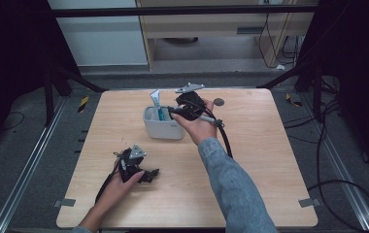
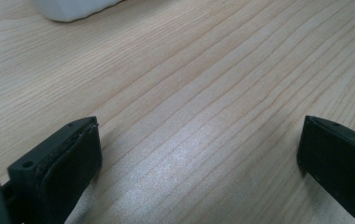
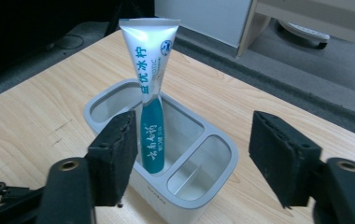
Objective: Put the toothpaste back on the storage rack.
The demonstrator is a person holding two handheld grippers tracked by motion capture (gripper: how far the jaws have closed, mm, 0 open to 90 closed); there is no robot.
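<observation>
Inside the white holder [image 3: 203,186], apparently its middle compartment, stands a toothpaste tube [image 3: 151,93].

Left tongs [image 2: 199,154], jaws spread wide, lay low over the pale wood-grain tabletop [image 2: 203,74]; a white rounded container [image 2: 75,8] stood at top left.

Readable text is found on one item, the toothpaste tube [image 3: 151,93] standing in the white holder [image 3: 213,179]. Its silver upper part carries large green Chinese characters running downward, with small Latin lettering beside them, too small to read. The teal lower part carries white Chinese characters, likewise vertical. A small round blue emblem sits near the top.
</observation>
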